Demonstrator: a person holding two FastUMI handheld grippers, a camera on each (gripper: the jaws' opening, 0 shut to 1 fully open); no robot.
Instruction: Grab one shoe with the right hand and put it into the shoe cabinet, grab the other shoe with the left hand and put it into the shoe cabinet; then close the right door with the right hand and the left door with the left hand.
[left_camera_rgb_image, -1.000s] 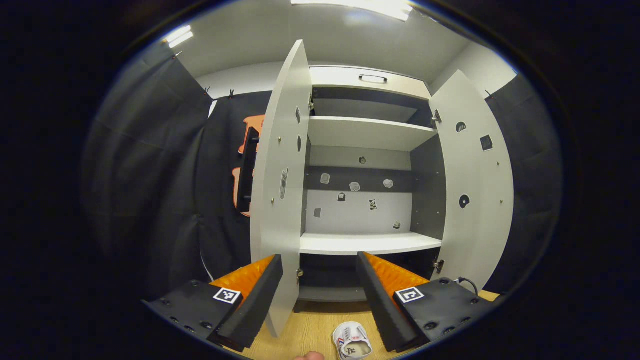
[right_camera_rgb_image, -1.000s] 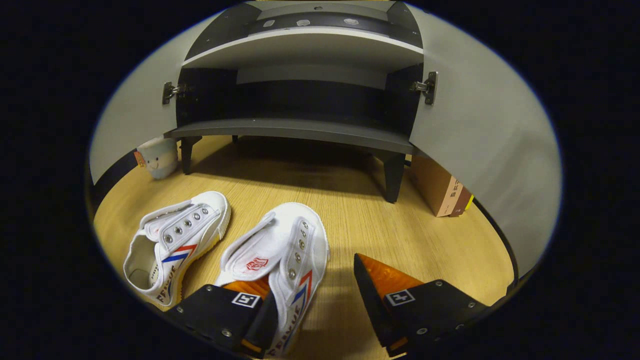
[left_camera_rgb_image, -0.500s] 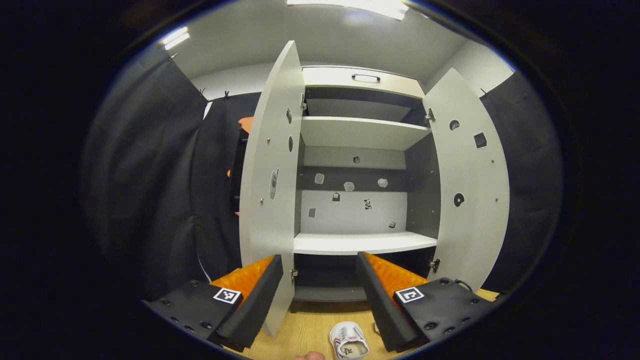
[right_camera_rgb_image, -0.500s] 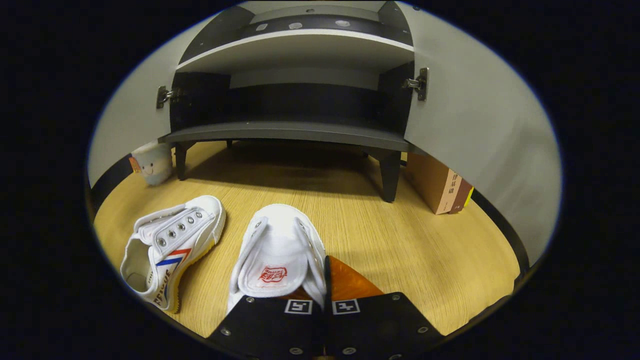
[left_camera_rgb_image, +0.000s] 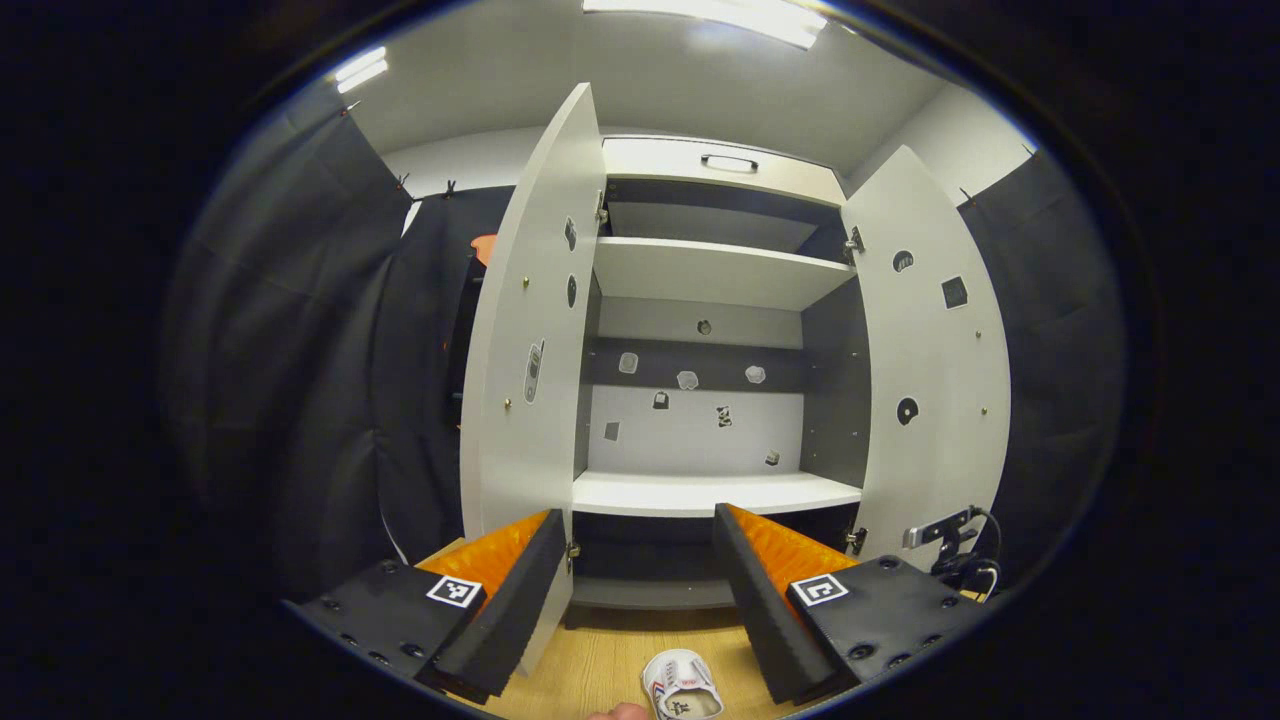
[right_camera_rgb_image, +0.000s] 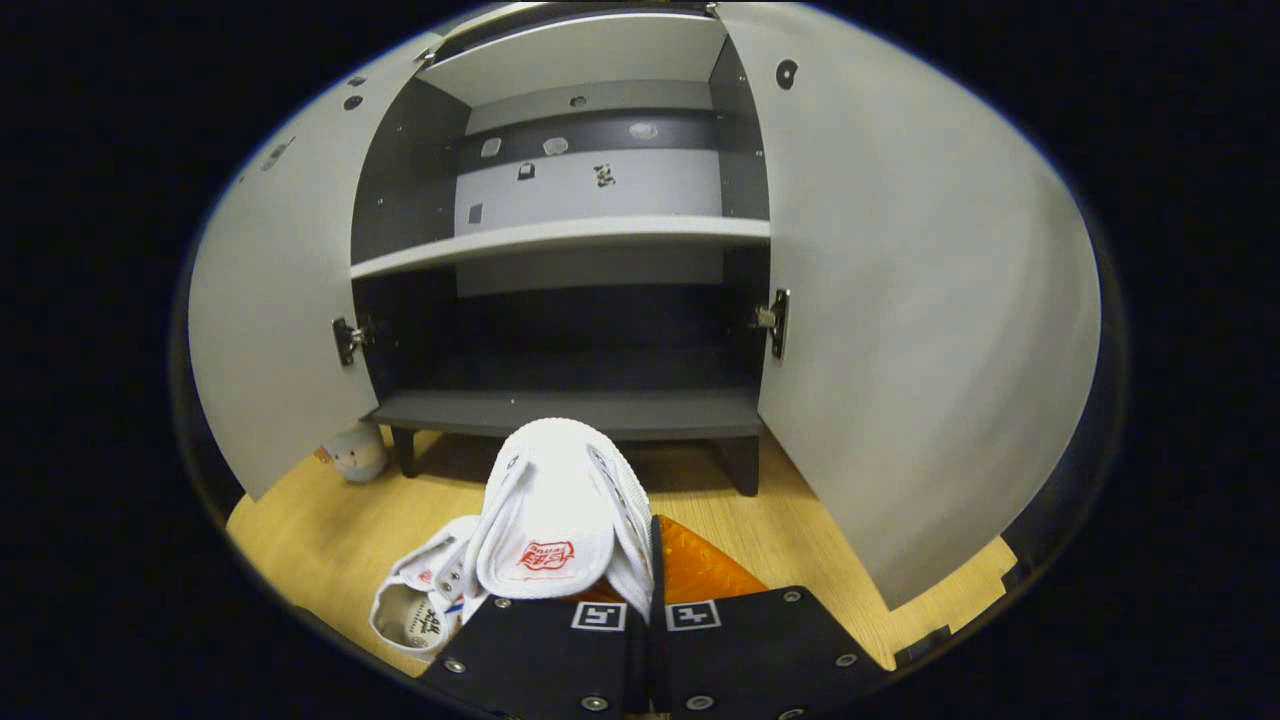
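Between the fingers of the right gripper (right_camera_rgb_image: 648, 590), in the right gripper view, a white canvas shoe with a red logo on its tongue (right_camera_rgb_image: 555, 510) is clamped by its side wall, toe pointing toward the tall white-and-grey shoe cabinet (right_camera_rgb_image: 560, 410). Both white cabinet doors stand wide open, the left door (right_camera_rgb_image: 275, 330) and the right door (right_camera_rgb_image: 900, 300), and the shoe hangs in front of the dark bottom shelf. Below it, the second white canvas shoe (right_camera_rgb_image: 420, 605) lies on the light wooden floor (right_camera_rgb_image: 300, 530), near a small pale plush toy (right_camera_rgb_image: 355, 452) beside a cabinet leg. Seen from the left gripper view, the left gripper (left_camera_rgb_image: 635, 570) hangs with its fingers spread apart, holding nothing, facing the cabinet shelves.
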